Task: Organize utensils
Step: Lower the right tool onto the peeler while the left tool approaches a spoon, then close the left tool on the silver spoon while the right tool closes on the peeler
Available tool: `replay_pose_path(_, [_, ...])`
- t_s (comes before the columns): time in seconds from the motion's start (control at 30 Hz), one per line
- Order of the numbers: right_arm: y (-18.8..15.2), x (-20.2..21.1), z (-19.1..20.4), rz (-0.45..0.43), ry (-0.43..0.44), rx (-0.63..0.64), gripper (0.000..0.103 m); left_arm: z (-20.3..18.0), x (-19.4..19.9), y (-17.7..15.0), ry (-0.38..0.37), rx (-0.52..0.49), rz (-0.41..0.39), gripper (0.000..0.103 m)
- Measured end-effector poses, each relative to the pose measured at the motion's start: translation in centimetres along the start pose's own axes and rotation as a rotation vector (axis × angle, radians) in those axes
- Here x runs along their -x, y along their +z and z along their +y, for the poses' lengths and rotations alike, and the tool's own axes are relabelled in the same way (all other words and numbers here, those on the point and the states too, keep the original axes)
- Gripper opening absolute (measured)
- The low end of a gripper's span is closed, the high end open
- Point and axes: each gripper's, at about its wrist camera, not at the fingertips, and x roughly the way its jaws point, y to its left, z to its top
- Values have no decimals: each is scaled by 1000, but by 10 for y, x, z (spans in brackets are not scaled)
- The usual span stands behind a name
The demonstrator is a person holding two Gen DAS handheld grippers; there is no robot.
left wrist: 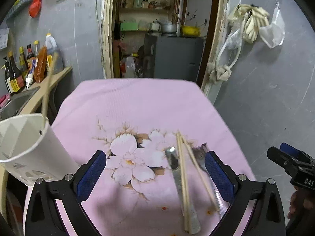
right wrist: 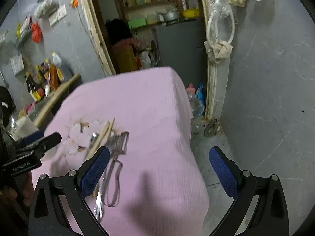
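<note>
Here, both tongs [left wrist: 155, 168] [right wrist: 159, 165] agape above chopsticks [left wrist: 184, 179] on pink cloth [left wrist: 137, 106].

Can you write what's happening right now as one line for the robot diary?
left gripper: open, empty | right gripper: open, empty | chopsticks, spoon, fork: on pink cloth | white holder: left

Sauce bottles [left wrist: 23, 63] are standing in a row on a wooden counter [left wrist: 57, 78] by the grey wall, beside a metal sink [left wrist: 17, 102]. A red bag [left wrist: 35, 5] is hanging above them, and clear plastic bags [left wrist: 272, 31] are hanging right of the doorway, where a grey cabinet [left wrist: 177, 56] is showing.
</note>
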Motion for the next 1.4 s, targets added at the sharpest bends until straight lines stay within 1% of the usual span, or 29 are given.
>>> replay_pose_path(0.1, [-3,-16,7,24,19,21,99,-1,-12,-3,-1,-17,22,100])
replay_pose_path(0.17, [-3,-25,13,36,31,39,99,-1,-20,-4,-7,-25,35,97])
replay_pose_path(0.3, [-8,-43,29,44,67,79,98,1,-38,-7,-35,-15,62,86])
replay_pose_path(0.33, [-9,-47,34,48,70,97,95,2,-41,-8,-45,-10,67,81])
replay_pose_path(0.37, [-10,-51,39,56,70,118,92,2,-44,-10,-57,-7,71,78])
replay_pose_path(0.43, [-12,-58,47,72,51,159,88,4,-52,-11,-75,-9,87,68])
replay_pose_path(0.47, [-15,-62,53,88,33,188,85,5,-57,-13,-87,-8,99,66])
replay_pose_path(0.5, [-16,-64,55,99,30,200,85,6,-60,-14,-98,-2,109,61])
replay_pose_path(0.6, [-17,-64,62,116,16,217,84,8,-66,-16,-123,21,134,53])
replay_pose_path(0.63, [-16,-63,62,115,10,221,84,8,-67,-16,-134,28,141,52])
replay_pose_path(0.7, [-15,-62,65,113,-16,226,84,7,-71,-17,-155,35,154,46])
replay_pose_path(0.77, [-13,-59,64,106,-47,234,84,4,-75,-17,-171,27,167,42])
replay_pose_path(0.83, [-11,-56,62,98,-64,242,81,1,-80,-17,-188,22,182,34])
replay_pose_path(0.9, [-8,-56,58,99,-65,226,78,-1,-86,-14,-204,25,198,30])
replay_pose_path(0.93, [-6,-59,53,103,-56,216,76,-2,-87,-14,-214,27,202,30])
replay_pose_path(1.03, [-4,-65,49,116,-15,184,67,-1,-90,-11,-242,35,218,29])
replay_pose_path(1.1, [-1,-70,48,122,13,180,58,-3,-93,-10,-266,35,232,29])
replay_pose_path(1.13, [-1,-75,46,129,25,173,50,-2,-94,-9,-277,40,239,29])
replay_pose_path(1.17, [2,-79,45,139,33,163,46,-2,-95,-8,-284,44,243,29])
replay_pose_path(1.2, [4,-83,45,141,31,164,45,0,-95,-8,-292,49,246,28])
replay_pose_path(1.27, [7,-89,47,146,28,179,39,0,-95,-8,-301,51,249,28])
replay_pose_path(1.4, [13,-95,48,154,41,167,39,-1,-95,-8,-307,42,261,27])
